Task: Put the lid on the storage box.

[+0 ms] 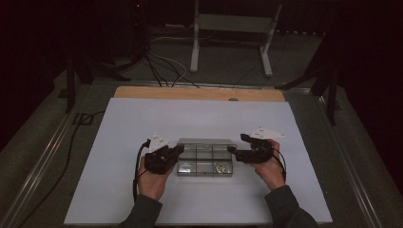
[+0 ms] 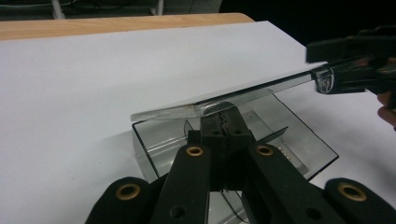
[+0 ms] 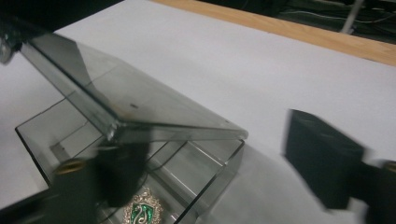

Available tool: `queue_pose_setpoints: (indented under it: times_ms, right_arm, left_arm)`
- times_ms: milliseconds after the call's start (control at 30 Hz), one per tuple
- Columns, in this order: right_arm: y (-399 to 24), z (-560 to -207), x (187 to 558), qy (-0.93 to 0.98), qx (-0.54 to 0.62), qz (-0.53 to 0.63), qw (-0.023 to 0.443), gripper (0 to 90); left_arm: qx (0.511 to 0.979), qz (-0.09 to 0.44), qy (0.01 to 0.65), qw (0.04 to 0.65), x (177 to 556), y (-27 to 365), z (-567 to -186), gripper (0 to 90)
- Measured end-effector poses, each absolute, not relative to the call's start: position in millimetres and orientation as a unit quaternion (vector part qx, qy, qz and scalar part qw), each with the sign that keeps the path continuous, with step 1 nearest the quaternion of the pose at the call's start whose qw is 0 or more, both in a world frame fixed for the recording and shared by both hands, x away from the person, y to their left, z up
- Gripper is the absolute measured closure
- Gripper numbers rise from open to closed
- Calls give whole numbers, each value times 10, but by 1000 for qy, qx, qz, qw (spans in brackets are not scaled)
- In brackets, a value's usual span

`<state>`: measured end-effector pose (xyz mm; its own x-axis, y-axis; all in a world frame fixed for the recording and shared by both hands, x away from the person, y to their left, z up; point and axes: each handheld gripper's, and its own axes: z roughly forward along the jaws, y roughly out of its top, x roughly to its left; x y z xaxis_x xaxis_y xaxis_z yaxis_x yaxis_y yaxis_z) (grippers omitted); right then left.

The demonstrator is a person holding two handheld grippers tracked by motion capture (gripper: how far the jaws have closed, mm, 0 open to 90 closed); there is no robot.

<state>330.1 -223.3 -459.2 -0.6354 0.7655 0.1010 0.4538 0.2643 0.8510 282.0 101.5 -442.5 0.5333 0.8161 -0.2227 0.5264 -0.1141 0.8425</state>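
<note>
A clear plastic compartment box (image 1: 205,159) sits on the white board (image 1: 199,118). Its clear lid (image 2: 233,100) is lifted and tilted above the base (image 3: 42,130). My left gripper (image 2: 225,123) is at the box's left end, jaws shut together right under the lid's edge; I cannot tell whether a thin wall is pinched between them. My right gripper (image 3: 219,149) is at the box's right end (image 1: 233,149), jaws wide apart around the lid's corner without pressing on it. A small green and silver badge (image 3: 142,212) lies in a front compartment.
The white board lies on a wooden tabletop (image 1: 199,92). Behind the table, a metal stand (image 1: 228,28) and cables (image 1: 161,66) are on the floor. A black cable (image 1: 71,142) runs along the board's left side. A metal rail (image 1: 43,156) borders the table.
</note>
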Motion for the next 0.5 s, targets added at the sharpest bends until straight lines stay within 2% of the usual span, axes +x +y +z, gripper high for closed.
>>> queue_pose_setpoints:
  times_ms: [67, 100, 167, 500]
  right_arm:
    - [-2237, -4581, 3290, 775, 399, 459, 171, 113]
    - [-2258, -4565, 3267, 770, 405, 462, 173, 62]
    - [-2284, -4556, 3244, 769, 407, 462, 173, 29]
    - [-2536, -4568, 3120, 763, 396, 479, 175, 0]
  left_arm:
    - [732, 150, 459, 481, 2816, 1013, -4432, 900]
    - [733, 149, 458, 481, 2813, 1012, -4435, 900]
    - [732, 148, 458, 481, 2805, 1002, -4448, 900]
    - [732, 146, 460, 481, 2788, 996, -4484, 900]
